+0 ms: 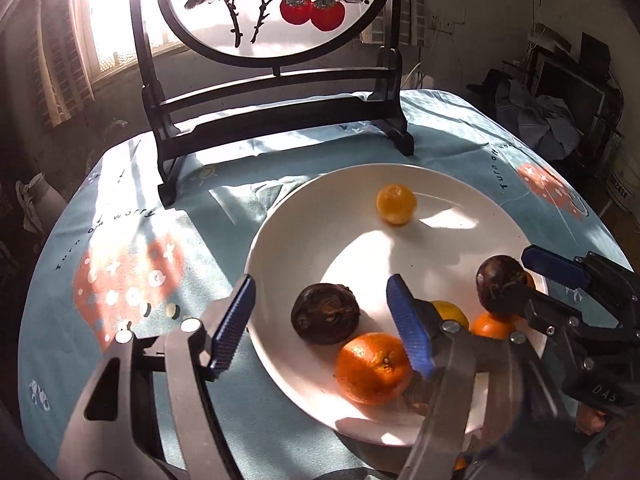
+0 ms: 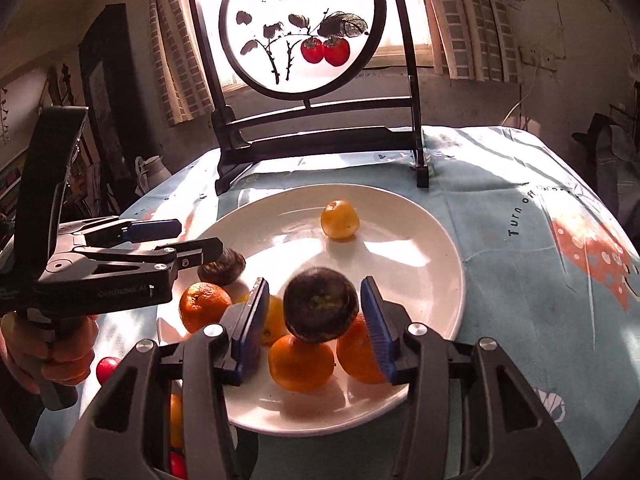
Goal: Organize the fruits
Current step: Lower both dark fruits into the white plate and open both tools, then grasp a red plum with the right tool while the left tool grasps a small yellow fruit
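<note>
A white plate [image 1: 280, 216] [image 2: 440, 232] holds several fruits. My left gripper [image 1: 322, 328] [image 2: 188, 240] is open, its blue pads standing wide on either side of a dark wrinkled fruit [image 1: 325, 314] [image 2: 222, 266] that lies on the plate, touching neither pad. An orange [image 1: 374, 368] [image 2: 204, 306] lies just in front of it. My right gripper [image 2: 316, 330] is open around a second dark round fruit [image 2: 320, 306] [image 1: 502, 284], with a gap showing at the left pad. That fruit sits over two oranges [image 2: 300, 360]. A small yellow fruit [image 1: 396, 204] [image 2: 340, 220] lies alone at the far side.
A dark wooden stand with a round painted screen [image 1: 276, 8] [image 2: 304, 32] rises just behind the plate. Small red fruits [image 2: 107, 368] and another orange [image 2: 176, 420] lie on the blue tablecloth [image 1: 132, 240] near the front left. A person's hand [image 2: 60, 352] holds the left gripper's handle.
</note>
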Action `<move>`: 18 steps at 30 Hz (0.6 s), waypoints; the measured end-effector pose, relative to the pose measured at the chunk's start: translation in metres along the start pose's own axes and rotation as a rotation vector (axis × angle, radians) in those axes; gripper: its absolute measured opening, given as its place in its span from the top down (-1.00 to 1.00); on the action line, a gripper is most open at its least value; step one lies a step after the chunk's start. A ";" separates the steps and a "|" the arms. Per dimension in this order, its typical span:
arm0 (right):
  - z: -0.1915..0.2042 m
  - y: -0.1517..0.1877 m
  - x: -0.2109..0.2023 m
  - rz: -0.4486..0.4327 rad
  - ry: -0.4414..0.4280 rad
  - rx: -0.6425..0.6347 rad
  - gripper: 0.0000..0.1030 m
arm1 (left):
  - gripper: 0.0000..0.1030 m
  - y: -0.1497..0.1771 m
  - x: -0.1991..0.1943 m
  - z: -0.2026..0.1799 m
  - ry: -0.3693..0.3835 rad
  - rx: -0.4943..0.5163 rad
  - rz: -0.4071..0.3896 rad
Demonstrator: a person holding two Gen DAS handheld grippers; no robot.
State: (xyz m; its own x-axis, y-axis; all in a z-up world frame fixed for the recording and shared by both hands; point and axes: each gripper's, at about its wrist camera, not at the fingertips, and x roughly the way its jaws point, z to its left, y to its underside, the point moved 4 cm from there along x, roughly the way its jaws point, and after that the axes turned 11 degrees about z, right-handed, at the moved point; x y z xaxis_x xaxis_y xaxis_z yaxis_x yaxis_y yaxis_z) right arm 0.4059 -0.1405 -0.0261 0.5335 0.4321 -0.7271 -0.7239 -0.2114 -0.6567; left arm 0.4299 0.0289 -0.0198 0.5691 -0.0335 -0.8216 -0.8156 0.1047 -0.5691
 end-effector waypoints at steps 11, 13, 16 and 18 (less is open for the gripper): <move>0.036 0.032 -0.030 0.026 -0.049 -0.054 -0.05 | -0.87 0.077 -0.079 0.027 0.049 -0.126 -0.068; 0.047 0.046 -0.032 0.060 -0.082 -0.070 -0.06 | -0.88 0.101 -0.084 0.033 0.056 -0.146 -0.077; 0.067 0.071 -0.035 0.121 -0.093 -0.139 -0.07 | -0.88 0.130 -0.091 0.038 -0.024 -0.125 -0.090; 0.076 0.088 -0.038 0.150 -0.096 -0.171 -0.07 | -0.88 0.142 -0.093 0.040 -0.039 -0.126 -0.072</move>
State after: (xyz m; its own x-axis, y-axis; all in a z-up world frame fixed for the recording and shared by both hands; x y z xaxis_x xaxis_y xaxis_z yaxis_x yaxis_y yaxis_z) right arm 0.2885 -0.1090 -0.0408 0.3760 0.4641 -0.8021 -0.7027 -0.4215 -0.5732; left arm 0.2655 0.0868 -0.0229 0.6281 0.0024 -0.7781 -0.7779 -0.0221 -0.6280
